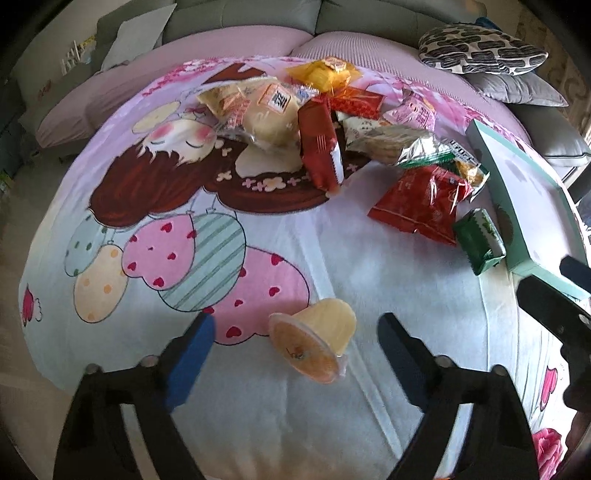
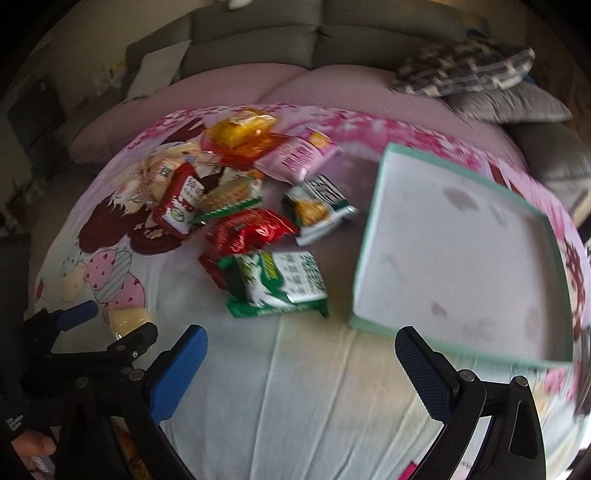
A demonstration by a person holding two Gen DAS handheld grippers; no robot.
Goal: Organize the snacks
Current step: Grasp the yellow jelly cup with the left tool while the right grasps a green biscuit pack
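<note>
A yellow jelly cup lies on its side on the printed cloth, between the open fingers of my left gripper; it also shows in the right wrist view. A pile of snack packets lies at the far side. A red packet and a green packet lie nearer the shallow green-rimmed box. My right gripper is open and empty, above bare cloth just in front of the box's near edge, with the green packet ahead of it.
The cloth covers a round pink cushion before a grey sofa. A patterned pillow and a grey pillow lie at the back right. The right gripper's arm shows at the left view's right edge.
</note>
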